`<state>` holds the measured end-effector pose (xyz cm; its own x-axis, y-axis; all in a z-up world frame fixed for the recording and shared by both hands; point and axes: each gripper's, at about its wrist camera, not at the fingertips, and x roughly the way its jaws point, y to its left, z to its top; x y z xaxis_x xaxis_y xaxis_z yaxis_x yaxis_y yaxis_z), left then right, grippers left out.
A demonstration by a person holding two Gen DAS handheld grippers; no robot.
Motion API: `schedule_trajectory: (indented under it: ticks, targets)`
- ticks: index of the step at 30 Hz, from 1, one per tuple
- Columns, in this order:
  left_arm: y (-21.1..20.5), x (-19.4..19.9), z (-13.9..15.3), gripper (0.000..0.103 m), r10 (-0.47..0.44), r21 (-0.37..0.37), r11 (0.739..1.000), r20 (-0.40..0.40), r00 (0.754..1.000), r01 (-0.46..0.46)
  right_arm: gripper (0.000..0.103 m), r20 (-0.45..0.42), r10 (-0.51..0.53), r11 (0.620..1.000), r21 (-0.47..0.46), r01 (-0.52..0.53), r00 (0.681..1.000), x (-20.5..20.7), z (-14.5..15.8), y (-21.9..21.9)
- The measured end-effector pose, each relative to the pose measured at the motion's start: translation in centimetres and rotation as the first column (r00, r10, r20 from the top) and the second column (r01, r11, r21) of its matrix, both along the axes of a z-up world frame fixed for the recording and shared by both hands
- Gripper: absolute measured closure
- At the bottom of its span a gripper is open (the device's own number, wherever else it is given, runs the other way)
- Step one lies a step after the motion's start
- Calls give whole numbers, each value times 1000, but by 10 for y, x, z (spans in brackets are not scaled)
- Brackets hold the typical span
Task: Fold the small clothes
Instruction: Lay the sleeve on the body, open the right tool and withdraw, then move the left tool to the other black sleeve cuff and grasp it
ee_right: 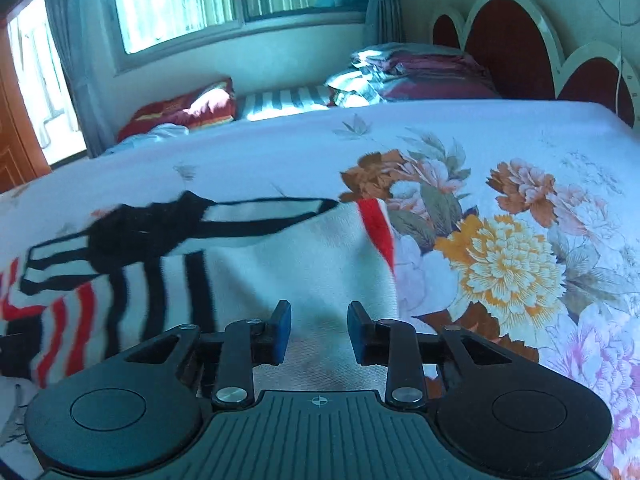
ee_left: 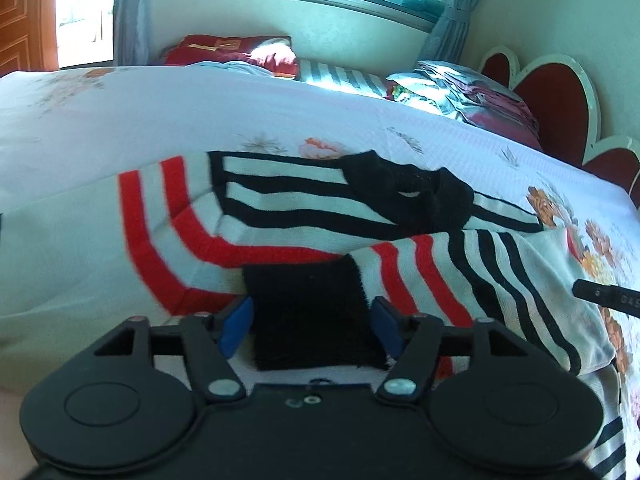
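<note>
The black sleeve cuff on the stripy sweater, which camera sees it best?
The left wrist view. There the black cuff sits right between the open fingers of the left gripper, big and close. The right wrist view shows other parts of the striped sweater under the open right gripper, not that cuff.

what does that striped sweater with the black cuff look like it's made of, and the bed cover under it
Striped sweater: looks like soft knit, probably cotton or acrylic, matte; its black cuff has a fuzzy edge and ribbed look. Floral bed cover: seems a thin woven printed fabric, smooth, faint sheen; fibre unclear.
</note>
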<state>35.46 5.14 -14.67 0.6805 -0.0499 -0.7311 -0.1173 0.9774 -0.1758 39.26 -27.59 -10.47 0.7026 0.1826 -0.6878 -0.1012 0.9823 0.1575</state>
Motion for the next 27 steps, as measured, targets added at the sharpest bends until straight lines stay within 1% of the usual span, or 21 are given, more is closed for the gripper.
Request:
schedule_trajectory:
  ticks: [3,5,6,8,10,12,21,25,27]
  targets:
    - [7,-8,3,36,9,-6,1000,-5,1000,-9,71,-2,47,999,12,-47,999,-15,3,15]
    - [12,-13,4,36,15,-5,1000,-18,1000,-15,71,-49,79,996,-35,-81,996,-19,-8,29]
    - [15,-16,5,36,22,-4,1000,-23,1000,-22,71,-69,79,995,-53,-82,994,-20,-14,34]
    - [22,-23,9,36,34,1,999,-21,999,-34,70,-59,72,996,-55,-75,996,-25,-12,38]
    - [29,-29,13,35,45,5,999,-19,999,-45,70,-55,81,997,-14,-82,995,-29,-6,42]
    - [36,-34,17,35,54,12,998,-17,998,-53,70,-37,96,995,-7,-96,995,-34,2,52]
    - [79,-59,30,33,114,27,993,-5,993,-114,66,-4,212,977,8,-212,977,-48,17,121]
    - [105,-74,32,32,169,32,985,-8,986,-168,60,1,254,967,7,-254,967,-52,17,151]
    - [120,-83,33,32,199,30,980,-11,980,-199,60,4,273,962,3,-273,962,-52,17,165]
